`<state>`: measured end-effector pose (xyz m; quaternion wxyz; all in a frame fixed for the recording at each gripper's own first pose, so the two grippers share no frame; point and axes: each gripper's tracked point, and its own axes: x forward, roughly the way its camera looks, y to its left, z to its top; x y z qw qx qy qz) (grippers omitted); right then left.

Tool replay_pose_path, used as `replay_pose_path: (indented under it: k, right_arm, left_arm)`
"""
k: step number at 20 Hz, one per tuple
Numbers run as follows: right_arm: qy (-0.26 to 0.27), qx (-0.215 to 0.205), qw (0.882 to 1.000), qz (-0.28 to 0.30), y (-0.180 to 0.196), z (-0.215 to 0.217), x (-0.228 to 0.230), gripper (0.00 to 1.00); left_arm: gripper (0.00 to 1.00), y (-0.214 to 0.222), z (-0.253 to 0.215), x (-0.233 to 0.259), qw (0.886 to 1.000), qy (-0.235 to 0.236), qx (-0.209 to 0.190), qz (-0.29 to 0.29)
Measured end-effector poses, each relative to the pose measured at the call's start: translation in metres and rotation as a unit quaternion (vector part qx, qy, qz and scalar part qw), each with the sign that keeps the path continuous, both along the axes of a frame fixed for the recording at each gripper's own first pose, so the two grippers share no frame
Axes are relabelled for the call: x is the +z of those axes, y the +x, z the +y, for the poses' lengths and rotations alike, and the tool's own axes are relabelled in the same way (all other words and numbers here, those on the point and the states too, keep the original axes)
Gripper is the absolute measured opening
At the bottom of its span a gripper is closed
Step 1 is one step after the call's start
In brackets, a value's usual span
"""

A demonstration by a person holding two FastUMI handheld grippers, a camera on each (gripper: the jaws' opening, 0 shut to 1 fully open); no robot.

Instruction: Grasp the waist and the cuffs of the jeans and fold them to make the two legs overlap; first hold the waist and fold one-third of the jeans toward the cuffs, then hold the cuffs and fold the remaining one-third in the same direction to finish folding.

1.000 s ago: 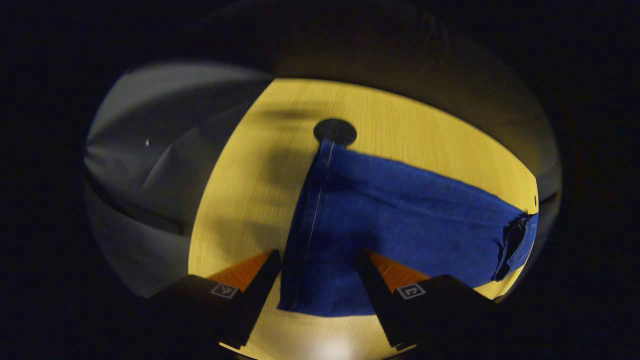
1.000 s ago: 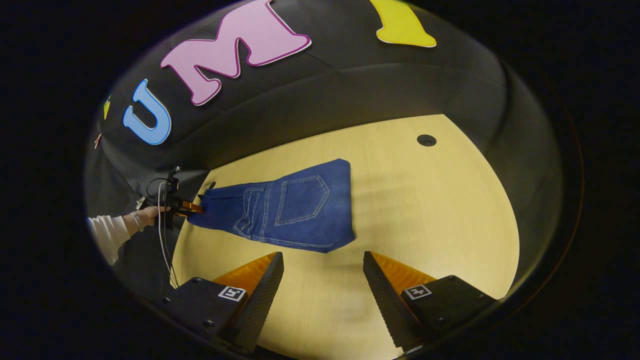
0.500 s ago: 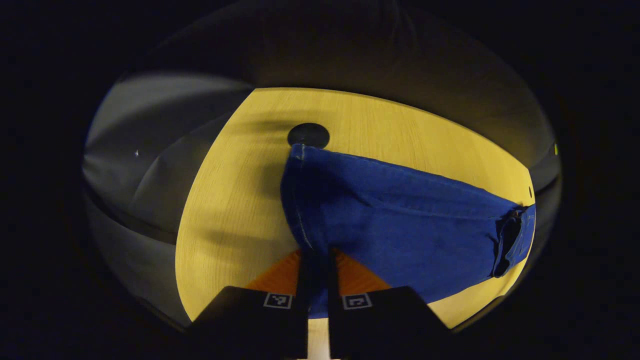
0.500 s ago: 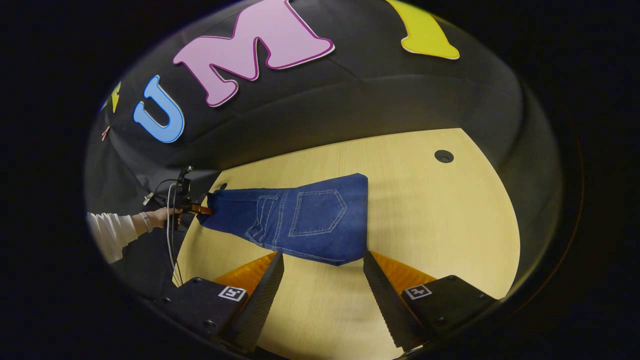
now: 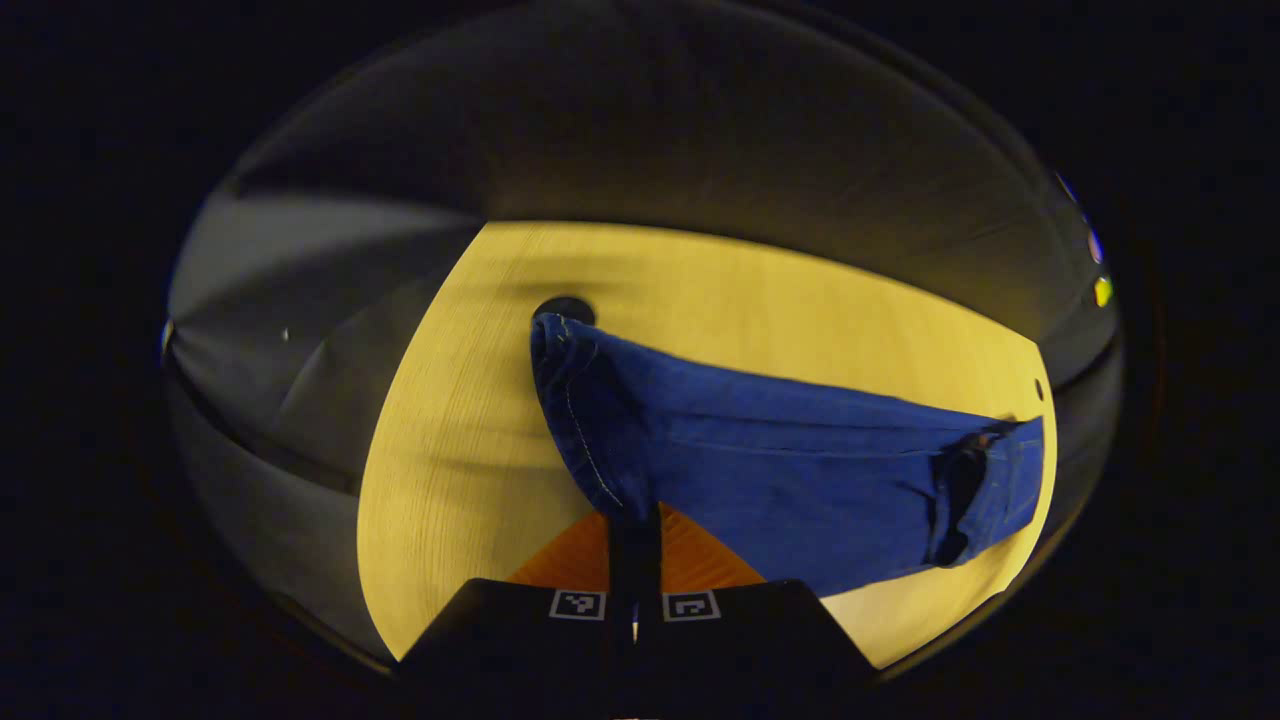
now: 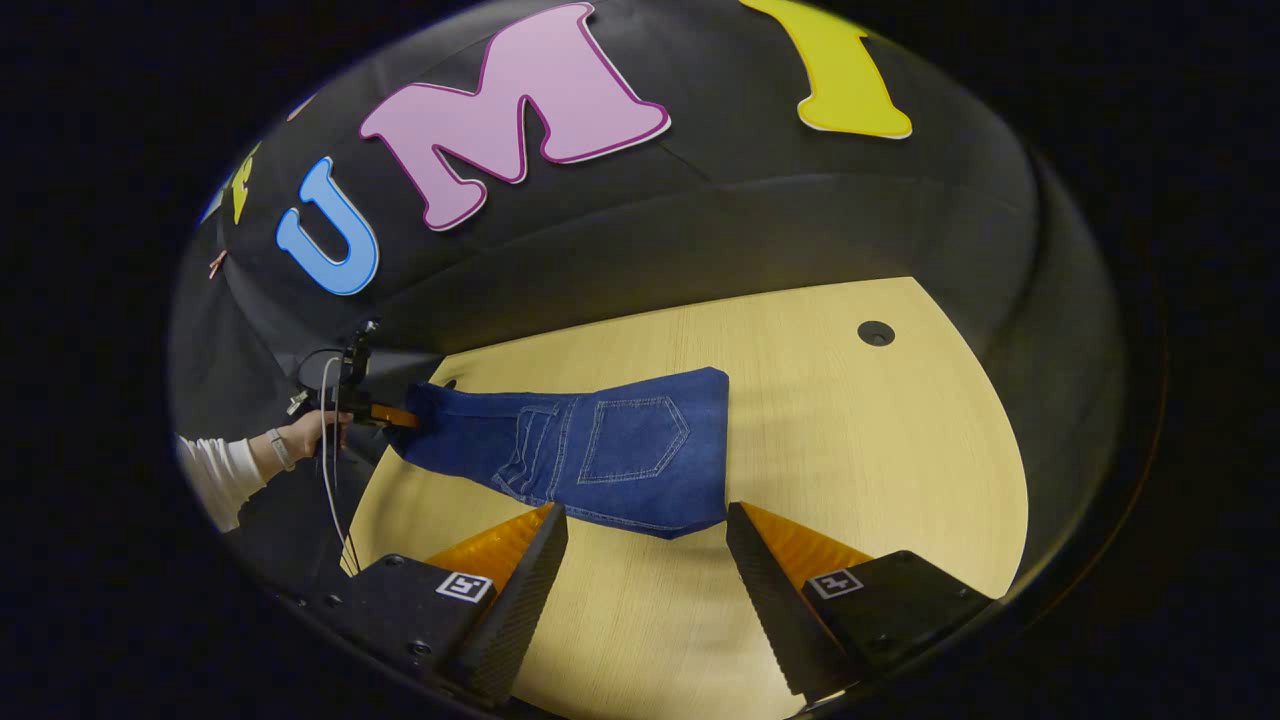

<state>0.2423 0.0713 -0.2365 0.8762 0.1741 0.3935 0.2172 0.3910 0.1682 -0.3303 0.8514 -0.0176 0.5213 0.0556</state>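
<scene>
Tongs first: the left gripper has its two fingers drawn together on the cuff end of the jeans, with denim pinched between them where the stitched hem curls up off the wooden table. From that pinch the blue cloth runs away to the right across the tabletop toward the waist end near the table's far edge, where the fabric bunches in a dark fold. A round dark hole in the table sits just behind the raised cuff. In the right gripper view, the right gripper stands wide apart with nothing between its fingers, poised above bare table just in front of the waist end of the jeans. There the back pocket faces up and the lower corner of the waist lies between the two finger tips, without touching them as far as can be told. Farther off on the left, a hand in a white sleeve holds the left gripper at the cuff end. The table's hole lies well apart to the right.
</scene>
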Motion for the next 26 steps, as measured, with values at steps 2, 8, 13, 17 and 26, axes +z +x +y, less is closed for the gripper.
replay_pose_path:
  k: [2, 8, 13, 17, 26]
  right_arm:
    - [0.011, -0.004, 1.000, -0.002, 0.001, -0.002, 0.005, 0.98]
    - [0.023, -0.020, 0.999, -0.035, 0.000, -0.027, 0.030, 0.98]
    - [0.012, -0.025, 0.998, -0.055, -0.006, -0.061, 0.035, 0.98]
    - [-0.002, -0.027, 0.998, -0.063, -0.012, -0.088, 0.030, 0.98]
    - [-0.048, -0.013, 0.995, -0.082, -0.053, -0.118, 0.021, 0.98]
  left_arm:
    - [0.06, 0.009, -0.039, 0.041, 0.999, -0.040, -0.017, -0.032]
    - [0.06, -0.004, -0.157, 0.150, 0.988, -0.071, -0.111, -0.083]
    - [0.06, -0.004, -0.306, 0.123, 0.977, -0.105, -0.172, -0.068]
    - [0.06, -0.013, -0.391, 0.073, 0.969, -0.107, -0.220, -0.044]
    - [0.14, -0.046, -0.437, -0.028, 0.969, -0.024, -0.246, 0.003]
